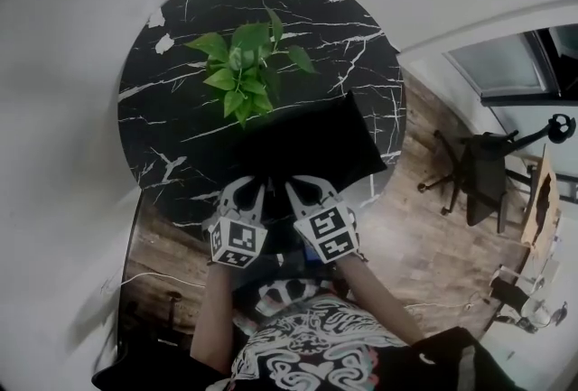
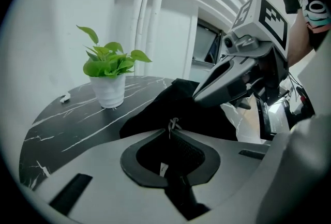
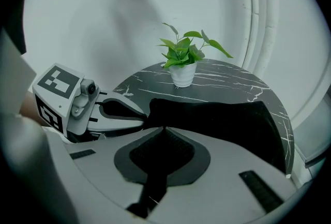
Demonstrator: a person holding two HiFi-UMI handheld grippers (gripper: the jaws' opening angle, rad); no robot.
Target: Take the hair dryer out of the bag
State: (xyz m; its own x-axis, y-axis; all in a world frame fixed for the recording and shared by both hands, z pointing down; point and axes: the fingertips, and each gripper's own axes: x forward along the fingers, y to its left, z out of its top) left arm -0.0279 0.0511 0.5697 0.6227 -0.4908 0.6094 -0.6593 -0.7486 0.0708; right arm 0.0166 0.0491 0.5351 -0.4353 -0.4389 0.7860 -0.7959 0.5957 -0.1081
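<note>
Head view: bag on table. Left gripper and right gripper are both pinched on its near edge. Dryer not visible, presumably inside. Step looks like opening the mouth; next move: spread the edges, then reach in.

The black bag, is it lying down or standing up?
Lying down: the black bag spreads flat on the table, near edge pinched by the left gripper and right gripper.
</note>
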